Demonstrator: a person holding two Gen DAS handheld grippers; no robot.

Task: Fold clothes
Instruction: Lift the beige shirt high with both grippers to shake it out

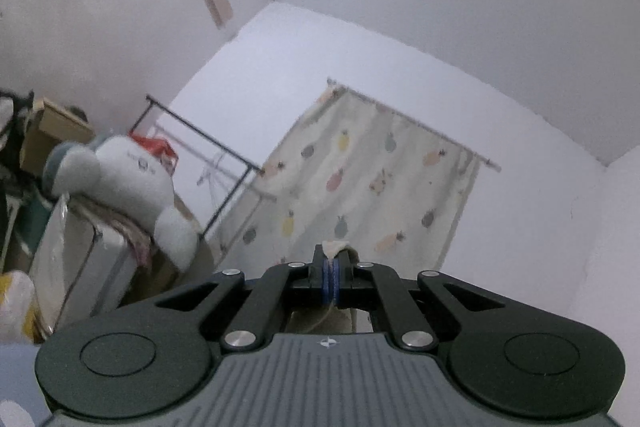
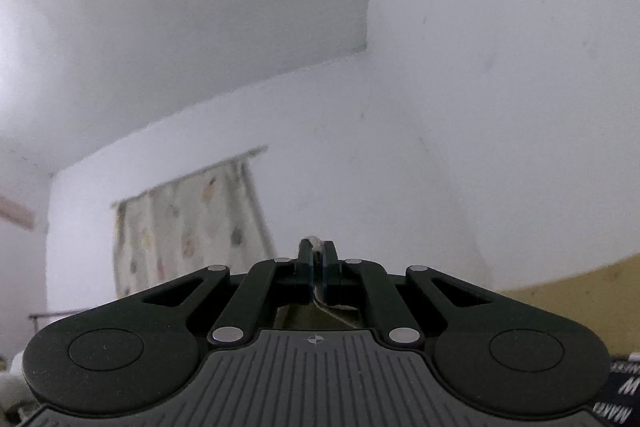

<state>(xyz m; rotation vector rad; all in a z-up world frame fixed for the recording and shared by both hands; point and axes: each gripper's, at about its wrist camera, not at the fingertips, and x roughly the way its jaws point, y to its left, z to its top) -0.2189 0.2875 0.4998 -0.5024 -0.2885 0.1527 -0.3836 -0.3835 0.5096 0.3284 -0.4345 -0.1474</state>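
**Grippers raised, cloth pinched**

Left gripper point(image 1: 331, 269) and right gripper point(image 2: 318, 267) are each closed on a fold of pale cloth point(image 1: 335, 247), both aimed up at the walls. Judged light, limp, non-fragile: grip at edges or corners. Only the left view shows the plush toy point(image 1: 128, 179) and rack point(image 1: 200, 139); both show the curtain point(image 1: 372, 179).

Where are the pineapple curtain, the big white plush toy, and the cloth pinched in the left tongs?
Pineapple curtain point(image 1: 368, 183): left wrist view, middle of the fabric.
White plush toy point(image 1: 132, 175): left wrist view, its body.
Cloth point(image 1: 335, 247): left wrist view, tip poking out between the shut fingers.
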